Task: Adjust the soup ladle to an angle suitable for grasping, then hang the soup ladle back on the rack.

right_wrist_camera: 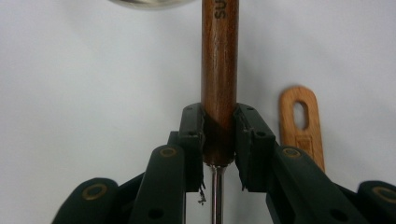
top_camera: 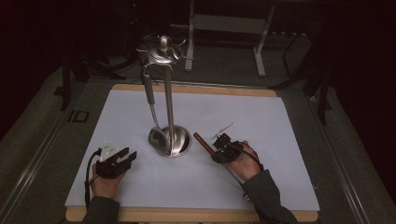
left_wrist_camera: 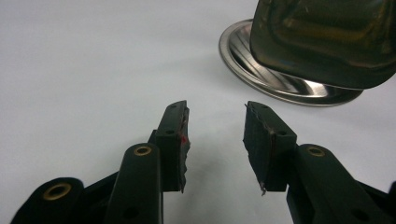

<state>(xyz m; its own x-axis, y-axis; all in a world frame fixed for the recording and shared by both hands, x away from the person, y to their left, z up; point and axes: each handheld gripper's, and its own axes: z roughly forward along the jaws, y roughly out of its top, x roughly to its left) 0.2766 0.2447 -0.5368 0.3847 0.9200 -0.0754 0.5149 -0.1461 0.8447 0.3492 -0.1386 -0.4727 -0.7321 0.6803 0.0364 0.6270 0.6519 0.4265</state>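
Wooden utensil handle [right_wrist_camera: 219, 70] clamped in right gripper [right_wrist_camera: 219, 140] fingers, low over table [top_camera: 280, 130] beside stand [top_camera: 169, 93]. Ladle [top_camera: 158, 135] hung already. Left gripper [left_wrist_camera: 215, 140] fingers open, empty. Hanging left.

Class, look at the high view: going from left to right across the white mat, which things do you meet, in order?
Left tongs → hanging ladle → steel stand's round base → wooden-handled utensil → right tongs, closed on that handle.
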